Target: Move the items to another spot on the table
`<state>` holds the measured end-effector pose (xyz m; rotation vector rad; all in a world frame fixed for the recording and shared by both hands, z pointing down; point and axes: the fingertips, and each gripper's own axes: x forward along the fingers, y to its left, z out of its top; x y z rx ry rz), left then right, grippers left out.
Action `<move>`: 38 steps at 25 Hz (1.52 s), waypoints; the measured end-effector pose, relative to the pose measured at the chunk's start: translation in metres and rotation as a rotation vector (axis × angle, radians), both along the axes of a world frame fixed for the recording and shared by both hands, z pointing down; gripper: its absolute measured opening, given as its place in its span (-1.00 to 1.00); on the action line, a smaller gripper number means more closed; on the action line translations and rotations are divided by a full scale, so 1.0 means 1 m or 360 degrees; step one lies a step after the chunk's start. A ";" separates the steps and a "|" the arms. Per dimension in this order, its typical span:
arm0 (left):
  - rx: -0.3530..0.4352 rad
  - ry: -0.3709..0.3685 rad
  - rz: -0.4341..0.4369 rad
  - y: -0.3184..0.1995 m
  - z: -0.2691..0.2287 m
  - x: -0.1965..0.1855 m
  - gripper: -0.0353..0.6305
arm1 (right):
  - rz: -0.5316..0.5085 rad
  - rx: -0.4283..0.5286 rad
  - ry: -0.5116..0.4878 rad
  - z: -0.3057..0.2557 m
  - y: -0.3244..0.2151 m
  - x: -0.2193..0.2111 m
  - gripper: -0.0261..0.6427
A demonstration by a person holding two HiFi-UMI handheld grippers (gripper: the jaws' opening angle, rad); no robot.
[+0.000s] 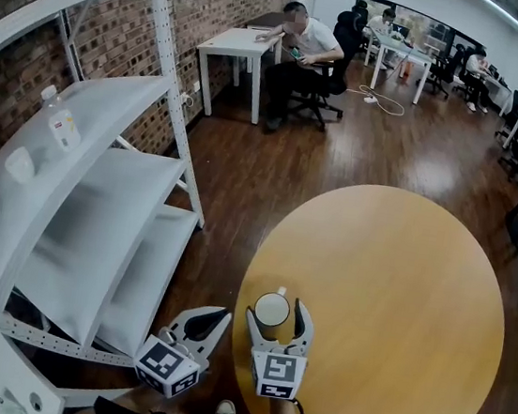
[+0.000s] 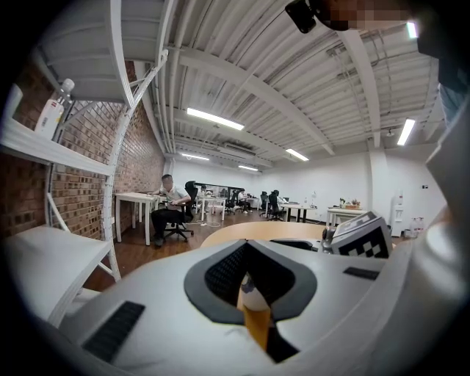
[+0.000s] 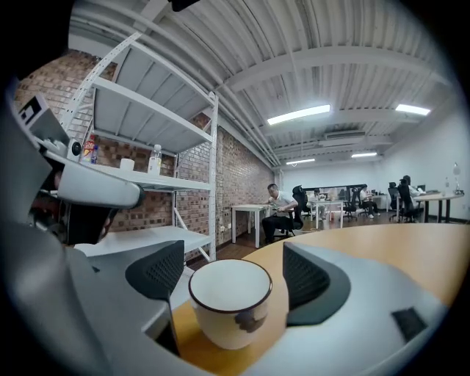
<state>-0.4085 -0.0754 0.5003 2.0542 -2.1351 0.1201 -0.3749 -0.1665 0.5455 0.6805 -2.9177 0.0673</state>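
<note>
At lower centre, the right gripper (image 1: 275, 312) is bracketing the cup (image 3: 230, 301) with jaws wide, likely needing to close next, while the left gripper (image 1: 214, 319) is idling pinched together, empty.

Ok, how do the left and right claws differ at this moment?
The left claw is shut, with nothing between its jaws. The right claw is open, its jaws on either side of the white cup with a gap on each side. The right claw sits over the round table, while the left claw hangs just beyond its edge. Both are pale grey with dark pads and carry a marker cube.
</note>
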 end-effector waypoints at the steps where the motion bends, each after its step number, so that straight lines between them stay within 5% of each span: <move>1: 0.0006 0.0008 0.0005 -0.001 -0.002 0.002 -0.88 | -0.0006 0.0003 -0.0001 -0.006 0.003 0.003 0.36; 12: 0.0126 0.0084 0.0190 -0.020 -0.031 0.065 -0.88 | 0.0051 0.0034 -0.0115 -0.095 0.035 0.078 0.15; 18: 0.0204 0.0097 0.0383 -0.032 -0.054 0.131 -0.88 | 0.0206 0.0139 -0.0205 -0.131 0.038 0.148 -0.26; 25: 0.0268 0.0046 0.0569 -0.034 -0.078 0.220 -0.88 | 0.0282 0.0064 -0.0225 -0.153 0.055 0.232 -0.70; 38: 0.0311 -0.0034 0.0767 -0.011 -0.119 0.364 -0.88 | 0.0426 0.0157 -0.0216 -0.179 0.079 0.362 -0.91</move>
